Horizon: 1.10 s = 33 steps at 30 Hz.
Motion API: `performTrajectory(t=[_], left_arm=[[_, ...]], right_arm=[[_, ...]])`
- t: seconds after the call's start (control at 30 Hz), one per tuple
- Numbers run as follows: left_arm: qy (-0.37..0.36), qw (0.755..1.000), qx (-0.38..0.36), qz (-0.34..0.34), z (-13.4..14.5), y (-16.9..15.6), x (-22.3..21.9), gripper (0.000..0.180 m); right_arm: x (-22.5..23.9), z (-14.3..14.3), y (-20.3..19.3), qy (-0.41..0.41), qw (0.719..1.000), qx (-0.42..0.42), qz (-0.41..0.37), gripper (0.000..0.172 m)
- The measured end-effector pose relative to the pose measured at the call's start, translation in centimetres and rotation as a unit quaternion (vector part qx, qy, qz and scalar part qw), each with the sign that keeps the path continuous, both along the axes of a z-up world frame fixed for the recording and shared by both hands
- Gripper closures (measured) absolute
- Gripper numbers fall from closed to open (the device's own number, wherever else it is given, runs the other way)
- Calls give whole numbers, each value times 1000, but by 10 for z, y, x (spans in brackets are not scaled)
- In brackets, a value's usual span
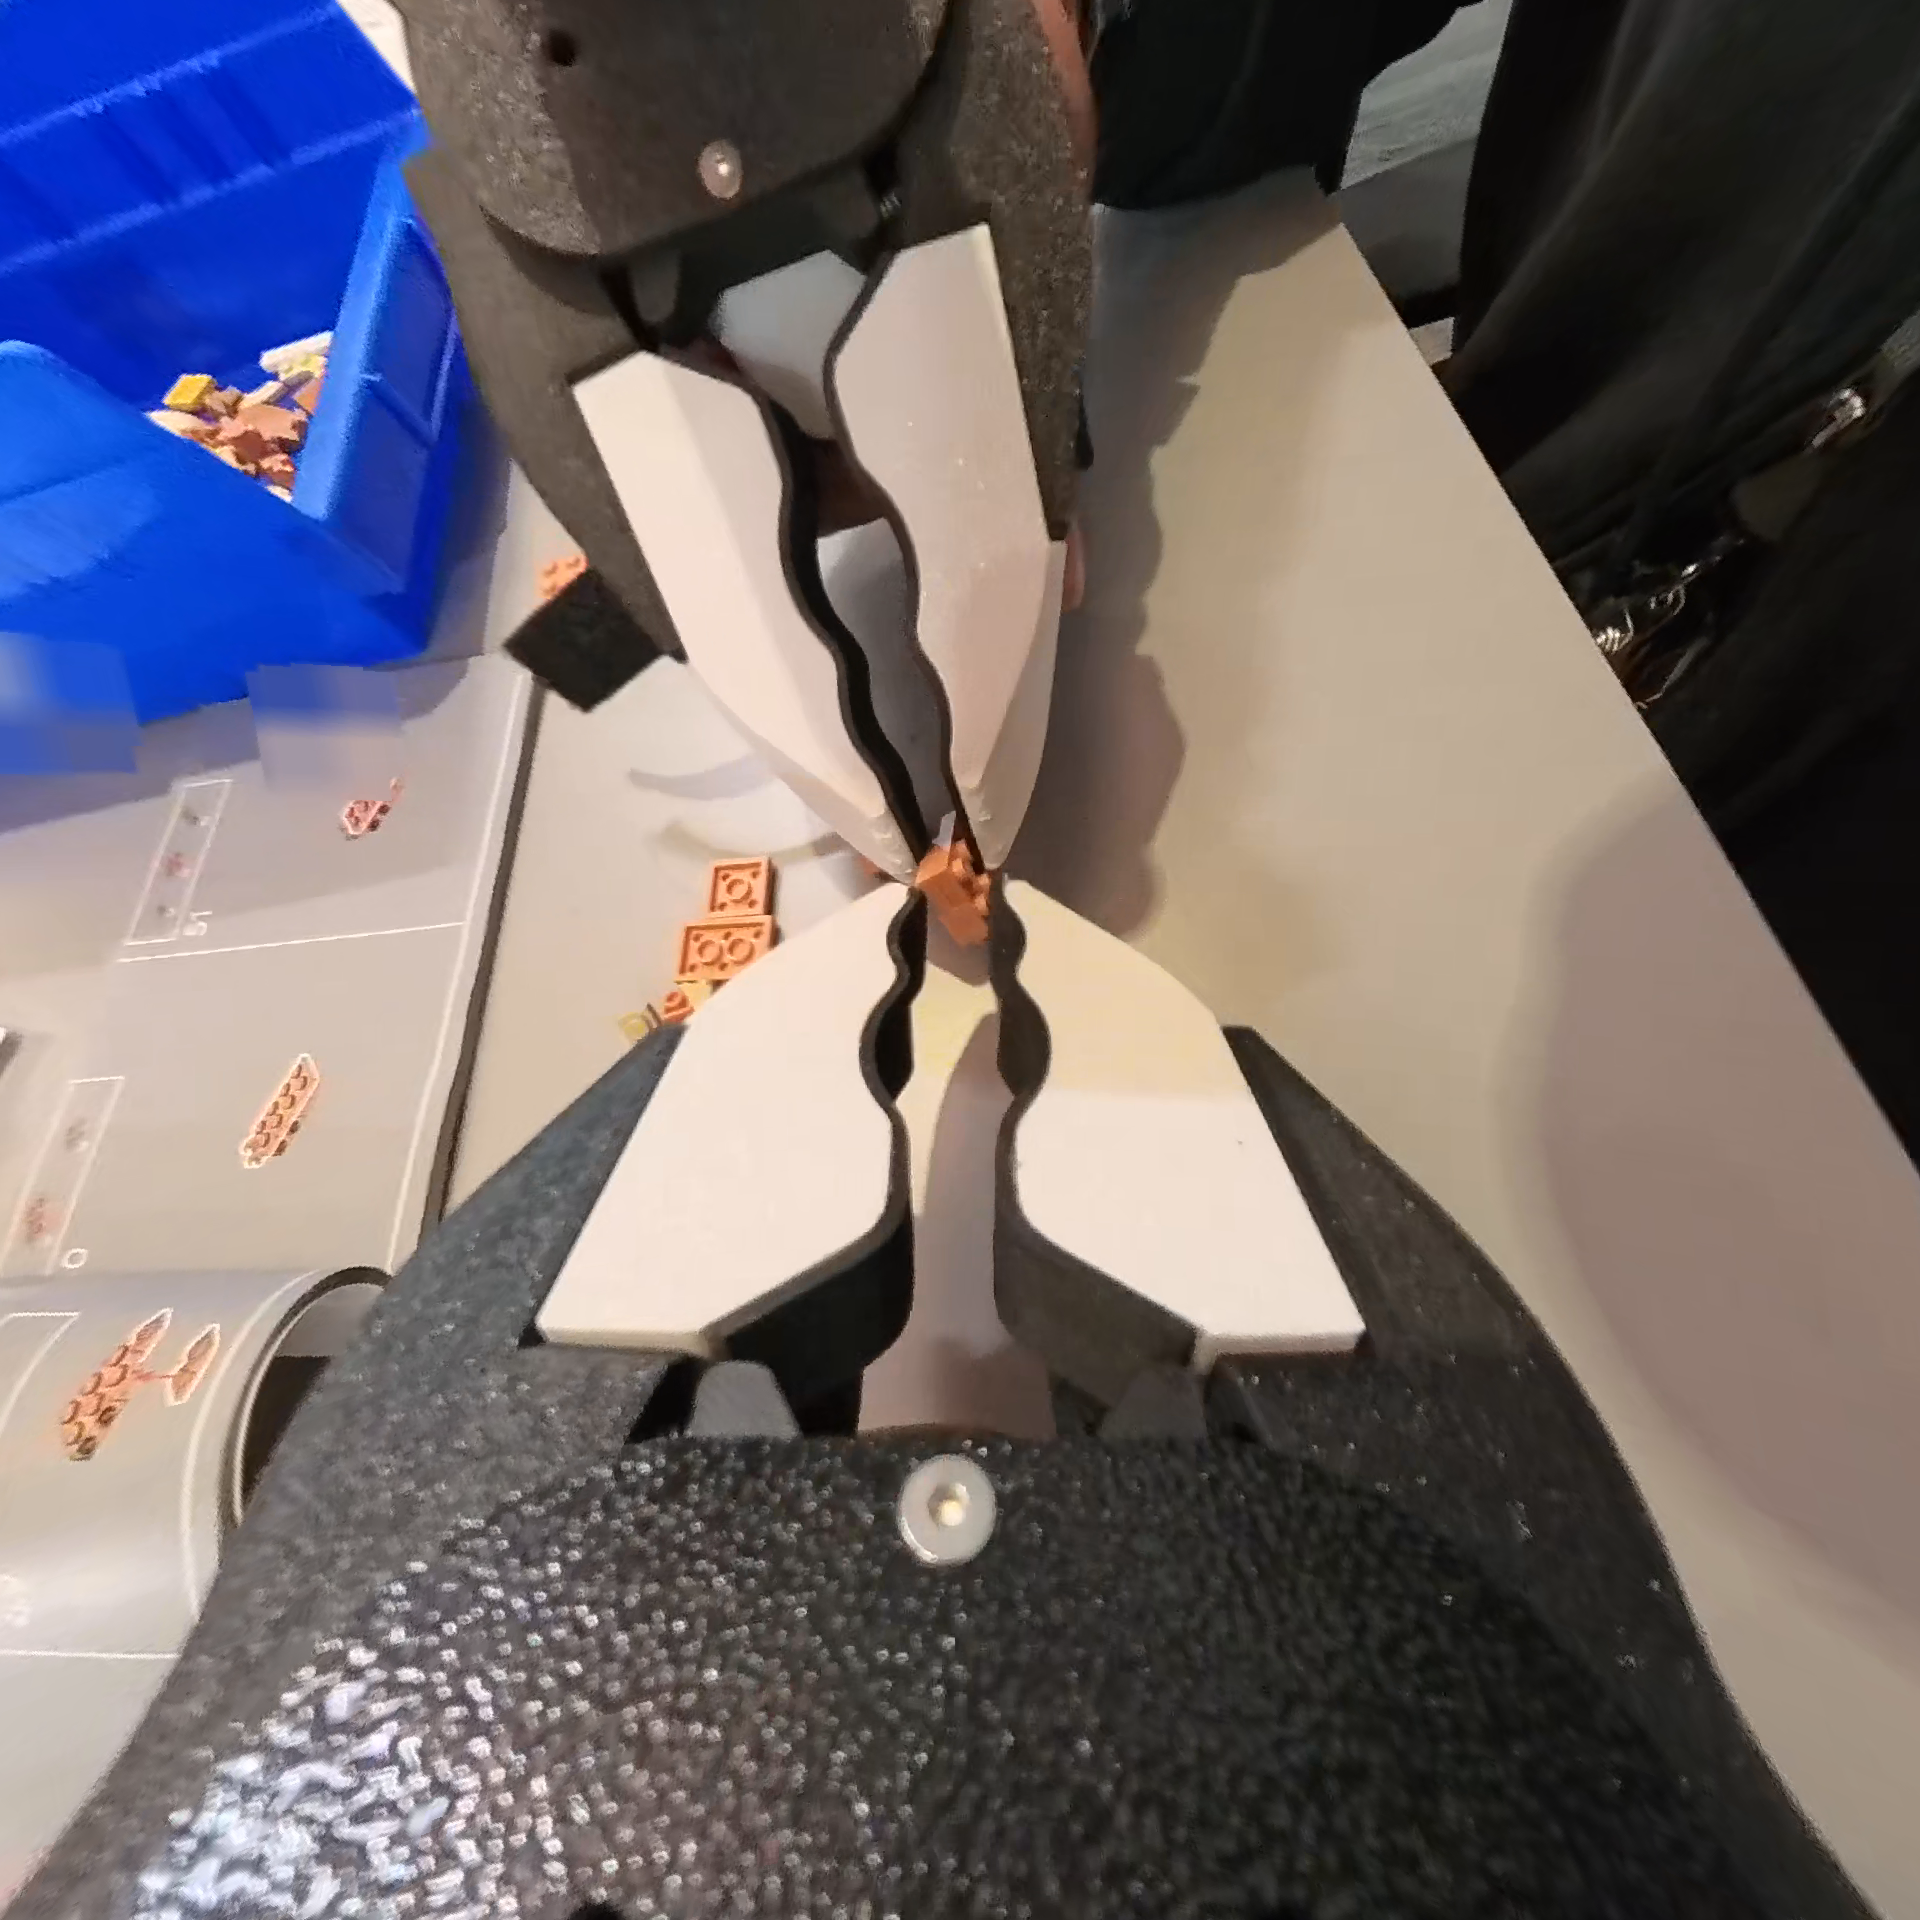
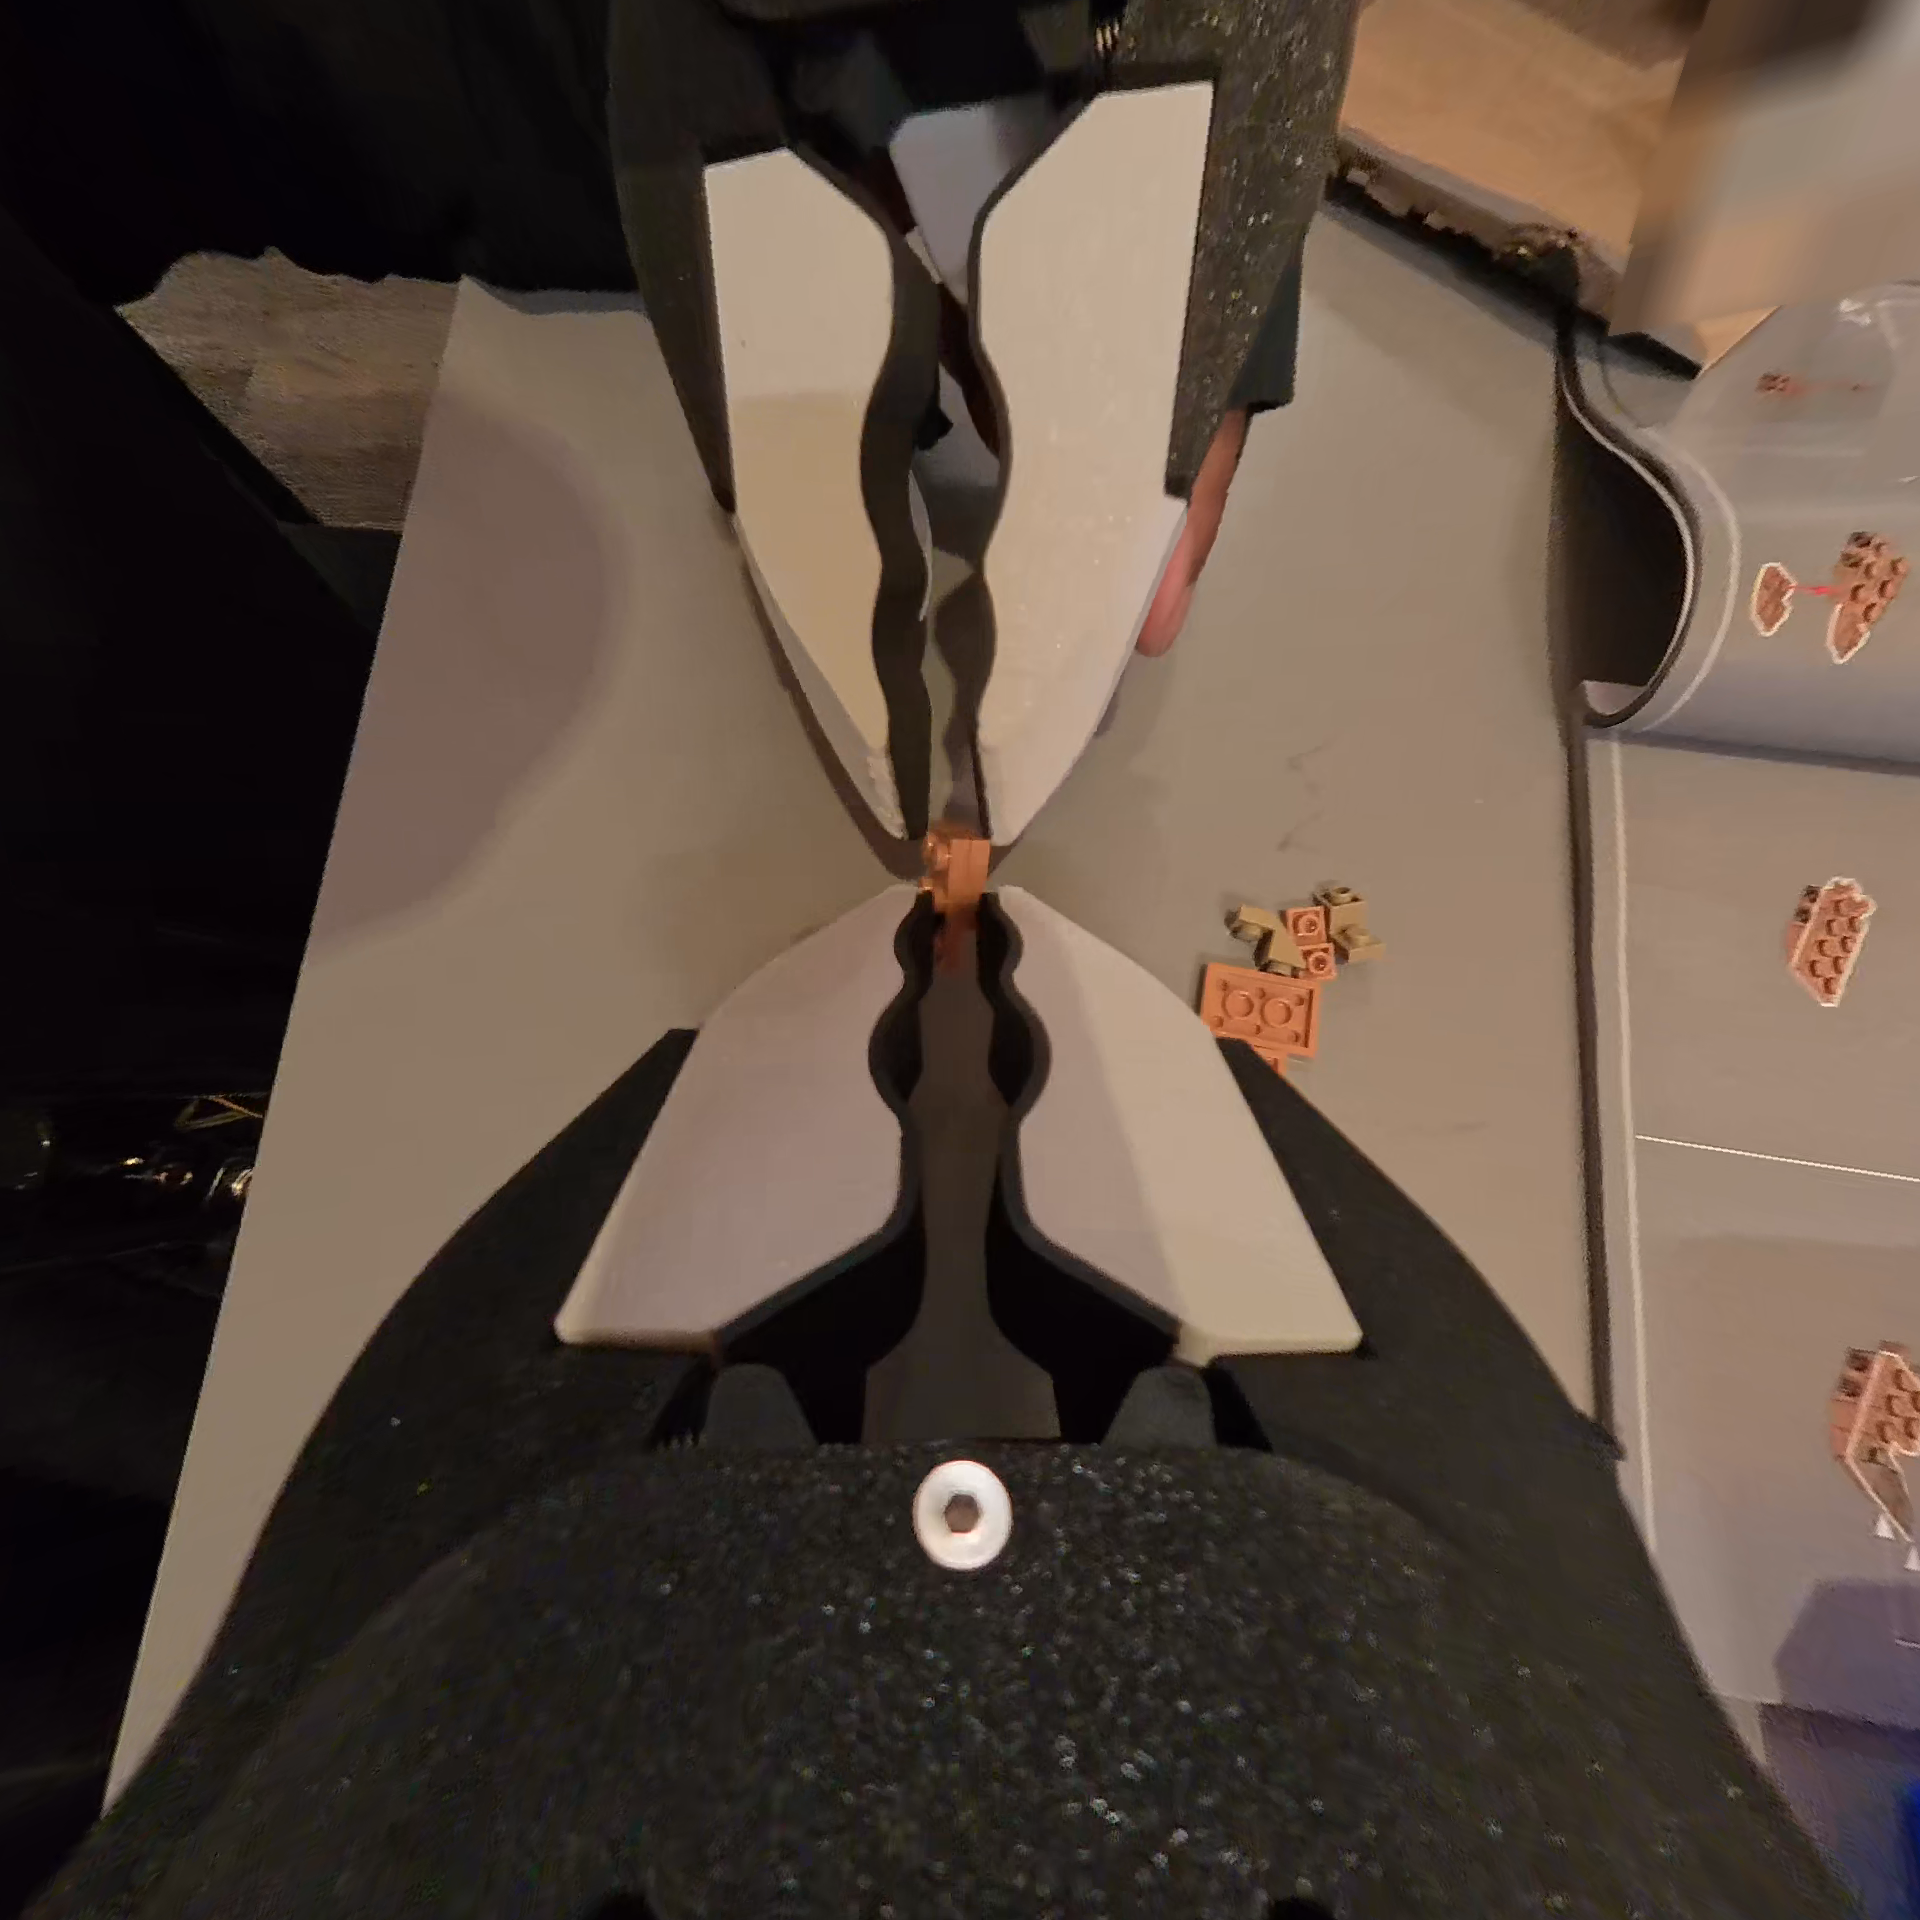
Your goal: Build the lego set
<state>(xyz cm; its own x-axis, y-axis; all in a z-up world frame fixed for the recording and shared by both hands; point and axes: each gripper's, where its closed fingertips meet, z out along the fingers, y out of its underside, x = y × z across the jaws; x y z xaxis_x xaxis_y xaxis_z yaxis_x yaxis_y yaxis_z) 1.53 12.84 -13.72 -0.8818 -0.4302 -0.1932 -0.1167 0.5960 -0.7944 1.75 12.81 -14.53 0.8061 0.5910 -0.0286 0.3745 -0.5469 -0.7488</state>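
Both grippers meet tip to tip above the pale table (image 1: 1299,727). A small orange brick piece (image 1: 958,906), a couple of thin plates stacked together, sits between both pairs of tips. My left gripper (image 1: 956,896) reaches up from the bottom of its view, and its pads press on the piece's two sides. My right gripper (image 1: 943,847) comes from the top and is shut on the same piece's far end. In the right wrist view, the right gripper (image 2: 956,902) clamps the orange piece (image 2: 961,868) edge-on. The left gripper (image 2: 943,831) holds its upper end.
A blue bin (image 1: 208,343) with loose bricks stands at the back left. Orange plates (image 1: 732,930) and tan and orange bricks (image 2: 1304,935) lie on the table. A grey sheet with brick pictures (image 2: 1766,987) lies beside them. A person in dark clothes stands at the table's edge (image 1: 1538,540).
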Motion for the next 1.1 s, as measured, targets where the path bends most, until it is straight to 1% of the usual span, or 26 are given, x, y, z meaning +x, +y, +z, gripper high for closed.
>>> performTrajectory(t=[0.13,0.23,0.33,0.4,0.57,0.67,0.87,1.0,1.1], left_arm=[[-9,1000,7,10,0,2,3,169],[-16,1000,19,15,-3,2,5,162],[-13,1000,24,7,-5,-1,3,167],[-17,1000,26,4,-5,-1,2,168],[-35,999,6,9,5,0,5,173],[-51,999,10,2,6,1,5,173],[-54,999,-4,2,6,1,7,173],[-47,999,-24,5,10,0,7,173],[-47,999,-25,11,10,-1,9,173]], right_arm=[[3,0,2,-16,1000,6,-7,163],[2,0,1,-23,1000,7,-2,163],[1,-2,1,-34,999,7,1,163],[1,-1,1,-40,999,13,4,163],[3,8,5,-44,998,45,-7,163],[4,9,6,-38,998,51,-9,162],[6,13,5,-30,997,65,-15,155],[4,18,6,-30,996,84,-15,157],[5,20,6,-37,995,94,-16,161]])
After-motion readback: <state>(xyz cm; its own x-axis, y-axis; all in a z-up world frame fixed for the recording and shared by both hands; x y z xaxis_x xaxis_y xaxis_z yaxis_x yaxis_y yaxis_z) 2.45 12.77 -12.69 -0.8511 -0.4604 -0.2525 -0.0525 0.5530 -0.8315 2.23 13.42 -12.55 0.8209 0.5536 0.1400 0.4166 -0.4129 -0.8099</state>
